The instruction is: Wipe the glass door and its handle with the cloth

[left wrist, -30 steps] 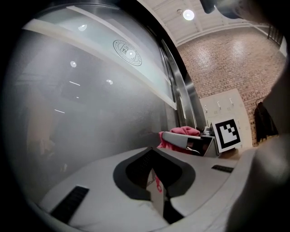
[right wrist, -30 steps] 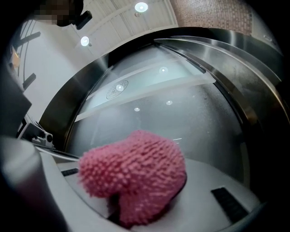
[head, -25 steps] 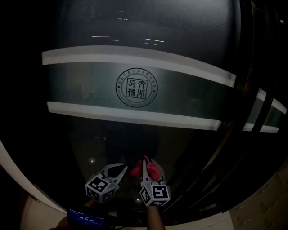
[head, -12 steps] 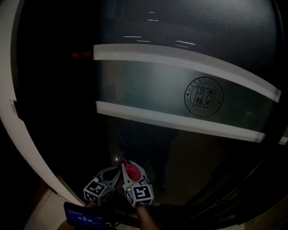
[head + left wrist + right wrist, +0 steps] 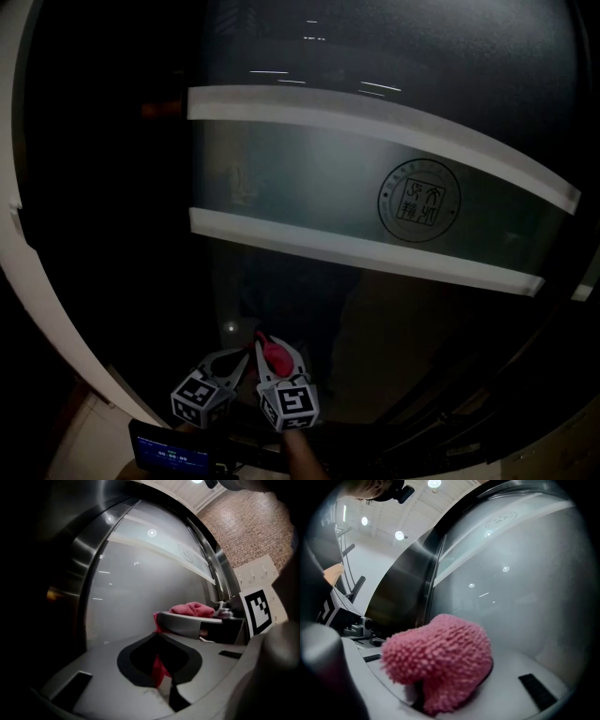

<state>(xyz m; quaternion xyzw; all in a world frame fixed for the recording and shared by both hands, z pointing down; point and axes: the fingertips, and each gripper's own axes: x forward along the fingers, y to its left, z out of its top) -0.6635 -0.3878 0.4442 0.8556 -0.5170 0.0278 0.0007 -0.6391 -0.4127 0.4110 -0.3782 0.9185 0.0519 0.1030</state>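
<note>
The dark glass door [image 5: 309, 309] fills the head view, with a frosted band and a round seal [image 5: 419, 200] across it. My right gripper [image 5: 277, 356] is shut on a pink shaggy cloth [image 5: 275, 352], low on the glass, below and left of the seal. In the right gripper view the cloth [image 5: 440, 658] bulges between the two jaws, close to the glass [image 5: 520, 597]. My left gripper [image 5: 228, 363] hangs just left of it, jaws together with nothing held. The left gripper view shows the right gripper's jaw [image 5: 187, 623] topped by the cloth [image 5: 191, 608]. I see no handle.
A brushed steel door frame [image 5: 89, 550] runs along the glass's left edge, and a pale frame [image 5: 13, 187] curves down the head view's left. A small lit screen [image 5: 173, 459] sits below the grippers. A brick wall [image 5: 253, 531] stands to the right.
Over the second, the view swung left, so the seal went from centre to the right. Both grippers now sit further left along the glass; the cloth stays gripped. Little differs since half a second ago.
</note>
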